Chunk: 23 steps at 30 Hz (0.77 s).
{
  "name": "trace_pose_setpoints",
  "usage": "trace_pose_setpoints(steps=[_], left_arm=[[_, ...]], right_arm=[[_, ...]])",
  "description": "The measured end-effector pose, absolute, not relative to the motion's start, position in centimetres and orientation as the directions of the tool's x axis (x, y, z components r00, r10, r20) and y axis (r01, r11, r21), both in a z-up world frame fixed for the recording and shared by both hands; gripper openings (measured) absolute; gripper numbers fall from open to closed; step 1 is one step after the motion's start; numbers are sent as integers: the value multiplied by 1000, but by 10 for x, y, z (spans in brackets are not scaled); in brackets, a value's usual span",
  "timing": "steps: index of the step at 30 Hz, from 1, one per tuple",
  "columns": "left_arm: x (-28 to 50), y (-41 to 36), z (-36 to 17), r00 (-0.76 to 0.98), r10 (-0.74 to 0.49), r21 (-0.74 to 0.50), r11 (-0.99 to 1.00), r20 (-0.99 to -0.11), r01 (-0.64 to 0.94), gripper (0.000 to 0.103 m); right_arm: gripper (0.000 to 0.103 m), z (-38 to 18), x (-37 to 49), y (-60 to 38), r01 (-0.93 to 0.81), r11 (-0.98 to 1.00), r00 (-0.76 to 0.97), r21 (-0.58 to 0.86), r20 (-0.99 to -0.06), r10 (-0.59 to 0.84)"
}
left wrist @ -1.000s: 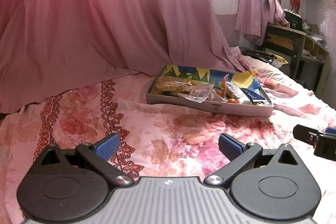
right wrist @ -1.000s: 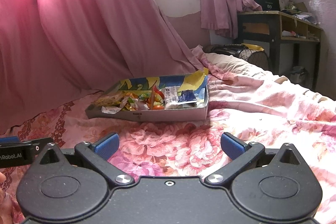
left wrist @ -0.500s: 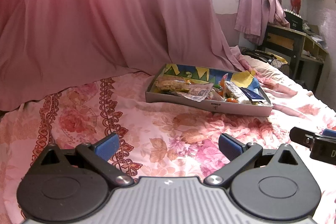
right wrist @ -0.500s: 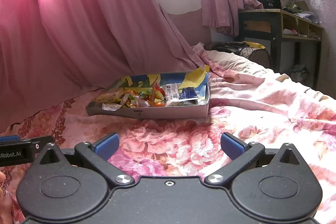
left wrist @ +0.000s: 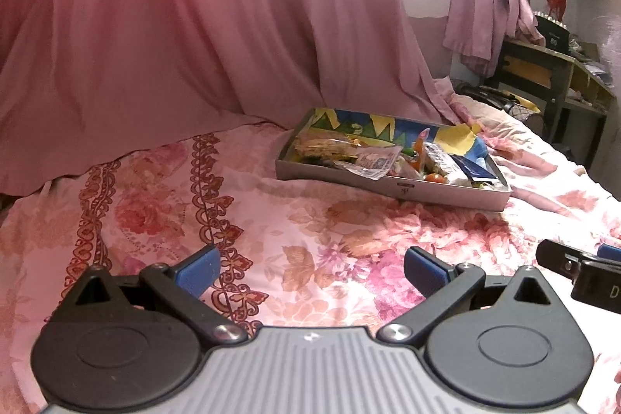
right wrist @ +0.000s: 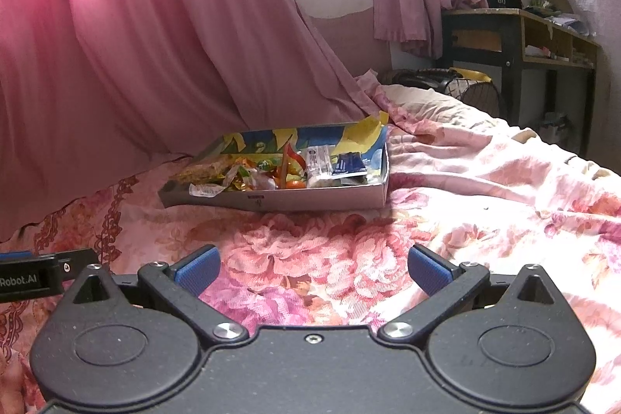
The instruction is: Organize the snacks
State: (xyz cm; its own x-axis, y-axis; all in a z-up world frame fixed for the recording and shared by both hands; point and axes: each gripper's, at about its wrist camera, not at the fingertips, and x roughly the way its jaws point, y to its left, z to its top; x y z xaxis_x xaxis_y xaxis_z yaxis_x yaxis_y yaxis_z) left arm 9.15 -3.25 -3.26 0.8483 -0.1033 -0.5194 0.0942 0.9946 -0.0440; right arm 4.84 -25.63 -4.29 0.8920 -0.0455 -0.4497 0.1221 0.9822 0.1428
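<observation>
A shallow grey cardboard tray (left wrist: 388, 184) (right wrist: 310, 198) lies on the flowered bedspread, its inside printed in blue, yellow and green. Several snacks are heaped in it: a clear wrapped packet (left wrist: 370, 160), a white packet (right wrist: 319, 161), a dark blue sachet (right wrist: 349, 163) and small orange pieces (right wrist: 297, 184). My left gripper (left wrist: 310, 268) hovers well short of the tray, open and empty. My right gripper (right wrist: 312, 268) is likewise open and empty, in front of the tray. Each gripper's body shows at the edge of the other's view.
A pink curtain (left wrist: 194, 26) hangs down onto the bed behind and left of the tray. A dark wooden desk (right wrist: 516, 37) stands at the far right by the wall, with a fan (right wrist: 479, 96) on the floor. Flowered bedspread (right wrist: 485, 189) stretches right.
Both grippers have drifted slightly, so the tray sits a little higher and farther in both views. Jaws stay open and nothing was picked up.
</observation>
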Motion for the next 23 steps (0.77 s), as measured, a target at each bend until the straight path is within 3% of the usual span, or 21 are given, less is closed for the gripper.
trace_pose_setpoints(steps=[23], left_arm=[[92, -29, -27, 860, -67, -37, 998, -506, 56, 103]], right_arm=[[102, -46, 51, -255, 115, 983, 882, 146, -470, -34]])
